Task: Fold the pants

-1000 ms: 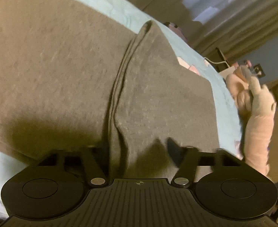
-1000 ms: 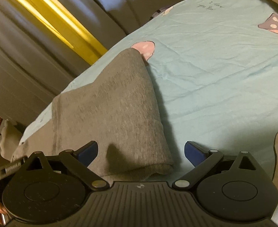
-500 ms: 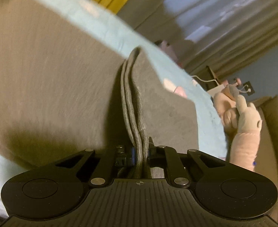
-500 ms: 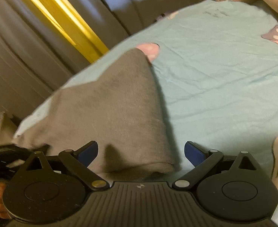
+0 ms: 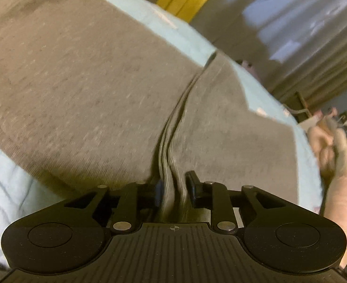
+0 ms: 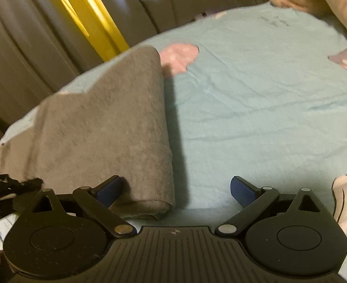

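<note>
Left wrist view: the bed [image 5: 6,188], under a pale blue sheet, carries the grey pants [image 5: 90,89], which fill most of the frame. Their stacked edges form a ridge that runs from the left hand-held gripper [image 5: 173,186] away towards the upper right, and that is the way their long axis appears to lie. In the right wrist view the pants [image 6: 107,129] lie folded on the left half of the bed [image 6: 256,118], the folded end near the camera and the far corner pointing up and away towards a pink patch [image 6: 180,54] printed on the sheet. A stuffed toy [image 5: 343,165] sits at the right edge of the bed.

Half a second ago the left hand-held gripper was clamped tight on the ridge of layers; now its jaws stand slightly apart, with the layers between them, and the view is blurred. The pants look flatter and broader than before.

The right hand-held gripper [image 6: 175,188] is wide open and grips nothing; its left finger [image 6: 109,188] sits just beside or on the near fold of the pants, and its right one is over bare sheet.
</note>
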Available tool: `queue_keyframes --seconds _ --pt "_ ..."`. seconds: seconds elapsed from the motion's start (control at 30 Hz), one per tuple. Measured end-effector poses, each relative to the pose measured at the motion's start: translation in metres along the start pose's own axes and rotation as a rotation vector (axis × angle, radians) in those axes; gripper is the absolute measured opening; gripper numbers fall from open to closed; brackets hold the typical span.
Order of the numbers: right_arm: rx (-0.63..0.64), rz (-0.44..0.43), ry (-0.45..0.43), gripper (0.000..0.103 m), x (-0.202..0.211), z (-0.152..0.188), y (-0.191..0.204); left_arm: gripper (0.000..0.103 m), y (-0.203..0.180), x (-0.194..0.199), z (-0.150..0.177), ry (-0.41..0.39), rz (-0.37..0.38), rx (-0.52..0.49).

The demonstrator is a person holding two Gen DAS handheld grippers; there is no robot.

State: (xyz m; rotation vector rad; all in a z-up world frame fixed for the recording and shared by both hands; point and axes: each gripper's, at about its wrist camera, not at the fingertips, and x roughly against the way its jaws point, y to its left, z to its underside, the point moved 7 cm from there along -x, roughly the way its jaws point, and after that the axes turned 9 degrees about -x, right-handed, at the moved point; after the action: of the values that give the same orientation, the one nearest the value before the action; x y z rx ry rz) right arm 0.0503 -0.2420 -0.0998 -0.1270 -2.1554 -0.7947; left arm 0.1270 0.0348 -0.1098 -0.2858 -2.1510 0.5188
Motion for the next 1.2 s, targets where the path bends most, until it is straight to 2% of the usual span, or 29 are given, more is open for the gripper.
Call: queue_keyframes --seconds 0.03,0.07,0.13,0.17,0.2,0.3,0.37,0.43,0.53,0.6,0.63,0.7,0.73,0.77,0.8,0.83,0.9,0.93,0.97,1.0,1.1,1.17,1.2 --pt "-0.008 -0.025 -0.037 0.099 0.006 -0.003 0.001 0.032 0.0 0.007 -0.005 -0.052 -0.007 -0.005" --pt "-0.012 -0.048 -0.073 0.099 0.011 -0.006 0.002 0.044 0.0 0.013 -0.009 -0.099 -0.027 -0.017" --pt "-0.005 -0.079 -0.125 0.098 0.015 -0.011 0.006 0.056 0.002 0.023 -0.016 -0.174 -0.086 -0.031" --pt "0.006 -0.083 -0.142 0.096 0.017 -0.011 0.009 0.056 0.003 0.025 -0.019 -0.19 -0.111 -0.031" --pt "0.029 -0.079 -0.155 0.09 0.017 -0.011 0.013 0.056 0.0 0.026 -0.022 -0.198 -0.125 -0.037" --pt "0.124 -0.002 -0.15 0.076 0.004 -0.005 0.023 0.061 -0.02 0.023 -0.037 -0.206 -0.099 -0.099" --pt "0.18 0.075 -0.091 0.075 -0.016 0.002 0.024 0.068 -0.034 0.02 -0.052 -0.249 -0.127 -0.163" --pt "0.17 0.088 -0.082 0.079 -0.024 0.006 0.022 0.08 -0.047 0.01 -0.072 -0.264 -0.135 -0.219" --pt "0.145 0.078 -0.082 0.087 -0.024 0.004 0.016 0.08 -0.056 -0.021 -0.099 -0.216 -0.133 -0.246" --pt "0.13 0.067 -0.085 0.09 -0.026 0.003 0.011 0.078 -0.056 -0.048 -0.111 -0.151 -0.146 -0.252" --pt "0.127 0.063 -0.087 0.092 -0.028 0.002 0.01 0.072 -0.054 -0.062 -0.114 -0.116 -0.162 -0.243" --pt "0.134 0.059 -0.09 0.096 -0.029 0.002 0.01 0.038 -0.05 -0.082 -0.115 -0.068 -0.168 -0.241" --pt "0.14 0.059 -0.091 0.097 -0.03 0.001 0.011 0.018 -0.05 -0.086 -0.113 -0.071 -0.157 -0.25" --pt "0.145 0.057 -0.094 0.098 -0.031 0.001 0.011 0.017 -0.049 -0.084 -0.112 -0.093 -0.172 -0.263" --pt "0.145 0.055 -0.095 0.099 -0.031 0.001 0.012 0.008 -0.049 -0.08 -0.113 -0.132 -0.199 -0.287" --pt "0.143 0.052 -0.095 0.099 -0.031 0.001 0.011 0.005 -0.048 -0.074 -0.114 -0.174 -0.234 -0.305" --pt "0.143 0.049 -0.097 0.099 -0.031 0.001 0.01 0.003 -0.037 -0.074 -0.114 -0.184 -0.313 -0.305" --pt "0.144 0.048 -0.098 0.099 -0.031 0.002 0.011 0.003 -0.029 -0.076 -0.113 -0.165 -0.4 -0.309" --pt "0.145 0.048 -0.099 0.099 -0.031 0.002 0.01 0.003 -0.022 -0.076 -0.113 -0.152 -0.441 -0.314" --pt "0.144 0.048 -0.099 0.099 -0.031 0.002 0.01 0.003 -0.018 -0.072 -0.111 -0.151 -0.415 -0.301" --pt "0.144 0.049 -0.099 0.099 -0.031 0.002 0.011 0.016 -0.023 -0.053 -0.106 -0.18 -0.298 -0.243" --pt "0.143 0.052 -0.098 0.099 -0.031 0.002 0.011 0.037 -0.038 -0.037 -0.098 -0.219 -0.258 -0.266" --pt "0.144 0.053 -0.098 0.099 -0.031 0.001 0.011 0.041 -0.044 -0.033 -0.092 -0.219 -0.24 -0.281"
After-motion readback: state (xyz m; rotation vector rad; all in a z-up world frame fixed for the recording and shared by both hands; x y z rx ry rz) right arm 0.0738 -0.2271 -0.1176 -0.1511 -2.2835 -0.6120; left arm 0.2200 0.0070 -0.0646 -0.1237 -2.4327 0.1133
